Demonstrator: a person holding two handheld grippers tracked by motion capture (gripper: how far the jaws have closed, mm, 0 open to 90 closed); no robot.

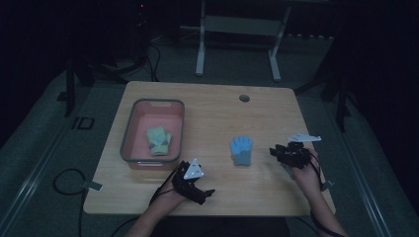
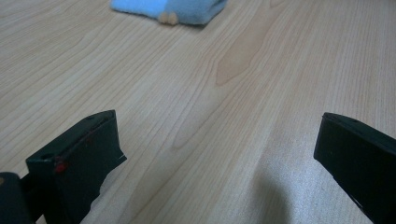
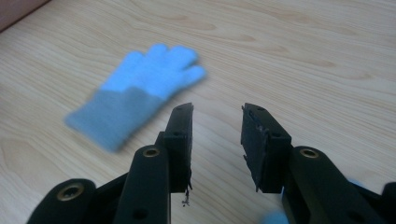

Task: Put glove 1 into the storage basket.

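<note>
A light blue glove with a grey-blue cuff (image 1: 241, 150) lies flat on the wooden table (image 1: 222, 103), fingers pointing away from me. My right gripper (image 1: 276, 152) hovers just right of it; in the right gripper view the jaws (image 3: 217, 112) stand apart with nothing between them, and the glove (image 3: 140, 88) lies ahead to the left. My left gripper (image 1: 202, 195) rests near the table's front edge, pointing right. Its jaws (image 2: 217, 126) are wide open over bare wood, with the glove's cuff (image 2: 173, 9) far ahead. A green and yellow glove (image 1: 159, 139) lies in a pink bin (image 1: 129, 133).
The grey-rimmed pink bin stands on the left half of the table. A round cable hole (image 1: 244, 98) sits near the far edge. A white metal frame (image 1: 237, 29) stands on the floor beyond the table, and cables (image 1: 66, 180) trail off the left side.
</note>
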